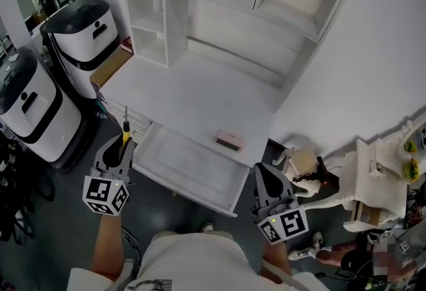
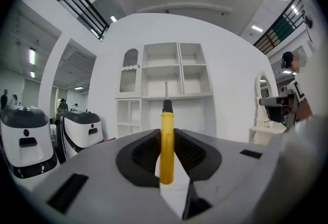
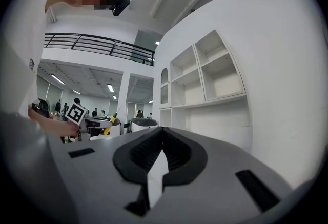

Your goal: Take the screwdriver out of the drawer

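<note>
The screwdriver (image 1: 125, 131) has a yellow handle and a thin metal shaft that points up and away. My left gripper (image 1: 120, 148) is shut on its handle, left of the open white drawer (image 1: 190, 164) and clear of it. In the left gripper view the yellow handle (image 2: 166, 146) stands pinched between the black pads of the left gripper (image 2: 166, 152). My right gripper (image 1: 264, 180) hovers at the drawer's right front corner, shut with nothing in it. The right gripper view shows the right gripper (image 3: 162, 141) with its pads meeting, and the screwdriver (image 3: 109, 126) far off at the left.
A small pink box (image 1: 228, 140) lies in the drawer's far right part. The drawer belongs to a white desk with shelves (image 1: 200, 83). Two white-and-black machines (image 1: 80, 36) (image 1: 30, 106) stand at the left. White furniture (image 1: 379, 180) stands at the right.
</note>
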